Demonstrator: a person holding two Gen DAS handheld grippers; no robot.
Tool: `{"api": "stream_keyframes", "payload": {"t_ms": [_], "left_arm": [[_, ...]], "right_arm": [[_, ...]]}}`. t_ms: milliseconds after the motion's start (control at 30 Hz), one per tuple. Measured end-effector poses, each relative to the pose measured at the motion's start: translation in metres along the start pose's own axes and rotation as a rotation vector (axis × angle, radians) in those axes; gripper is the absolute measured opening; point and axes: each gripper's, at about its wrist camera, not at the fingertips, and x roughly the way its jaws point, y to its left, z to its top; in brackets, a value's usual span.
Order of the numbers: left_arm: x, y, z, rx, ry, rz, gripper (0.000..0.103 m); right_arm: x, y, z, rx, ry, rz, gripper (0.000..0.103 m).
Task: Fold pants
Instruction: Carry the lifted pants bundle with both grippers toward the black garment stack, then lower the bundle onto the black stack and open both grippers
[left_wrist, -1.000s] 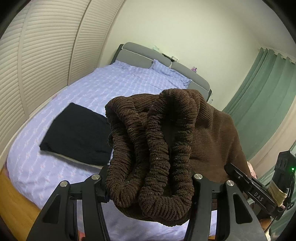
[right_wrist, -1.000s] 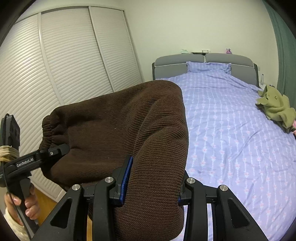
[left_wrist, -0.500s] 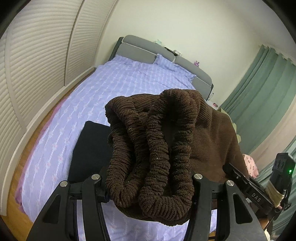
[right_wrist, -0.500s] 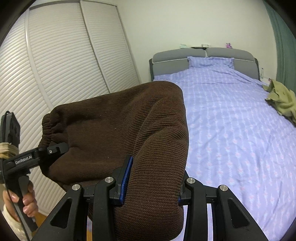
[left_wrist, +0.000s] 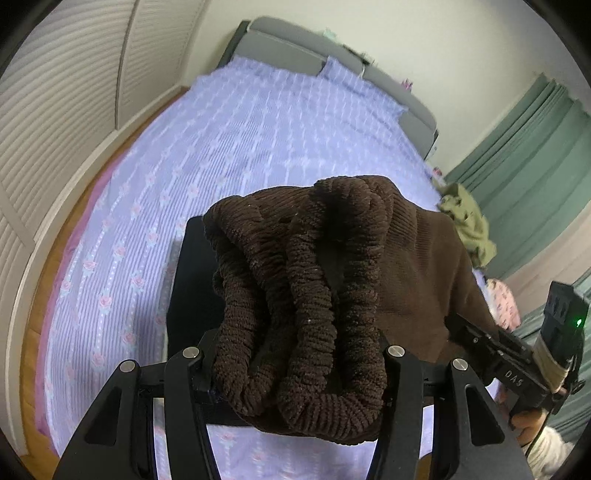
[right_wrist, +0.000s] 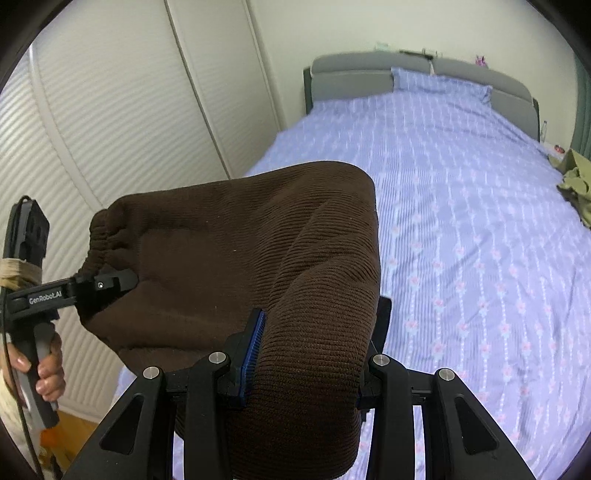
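Note:
The brown corduroy pants (left_wrist: 332, 280) hang folded between my two grippers, above the near end of the bed. My left gripper (left_wrist: 295, 373) is shut on the bunched elastic waistband. My right gripper (right_wrist: 301, 354) is shut on the other end of the folded pants (right_wrist: 258, 258), which drape over its fingers. Each gripper shows in the other's view: the left one (right_wrist: 107, 284) at the left edge, the right one (left_wrist: 495, 354) at the lower right. A folded black garment (left_wrist: 192, 295) lies on the bed right under the pants, mostly hidden by them.
The bed with a lilac flowered cover (right_wrist: 461, 206) stretches to a grey headboard (right_wrist: 369, 77). An olive green garment (left_wrist: 467, 225) lies crumpled on the bed's right side. White louvered wardrobe doors (right_wrist: 129, 122) line the left; green curtains (left_wrist: 535, 177) hang on the right.
Both grippers have carried the pants forward over the bed and tilted down. The black garment has slid from left of the pants to underneath them. Both grips are unchanged.

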Motion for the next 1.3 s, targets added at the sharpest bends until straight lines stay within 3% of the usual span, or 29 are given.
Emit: {"api": "stream_keyframes", "payload": {"t_ms": [200,433,533,600,633,700,833,967,1200,1300], "left_arm": [[0.05,0.018,0.003,0.075,0.072,0.108,0.051],[0.085,0.044,-0.006,0.07,0.149,0.136,0.055],[0.093,0.06,-0.015,0.007,0.169,0.176,0.077],[0.095,0.067,-0.019,-0.002,0.173,0.218,0.098],[0.097,0.067,-0.021,0.006,0.18,0.23,0.098],[0.097,0.062,-0.02,0.024,0.184,0.251,0.099],[0.078,0.05,-0.015,0.045,0.153,0.302,0.098],[0.048,0.029,-0.017,0.144,0.092,0.342,0.098],[-0.021,-0.03,-0.04,0.298,-0.031,0.467,0.1],[-0.05,-0.057,-0.052,0.294,-0.081,0.461,0.103]], "right_arm": [[0.055,-0.009,-0.005,-0.029,0.099,-0.029,0.038],[0.093,-0.008,-0.02,-0.071,0.163,-0.075,0.041],[0.099,-0.017,-0.02,-0.008,0.191,-0.078,0.056],[0.095,-0.027,-0.025,0.03,0.2,-0.116,0.07],[0.093,-0.03,-0.027,0.043,0.203,-0.139,0.076],[0.09,-0.03,-0.031,0.037,0.208,-0.152,0.076],[0.081,-0.025,-0.032,0.018,0.197,-0.191,0.076],[0.058,-0.025,-0.029,0.039,0.173,-0.198,0.076],[-0.019,-0.02,-0.031,-0.005,0.057,-0.216,0.078],[-0.055,-0.02,-0.038,-0.018,0.016,-0.203,0.078]]}}
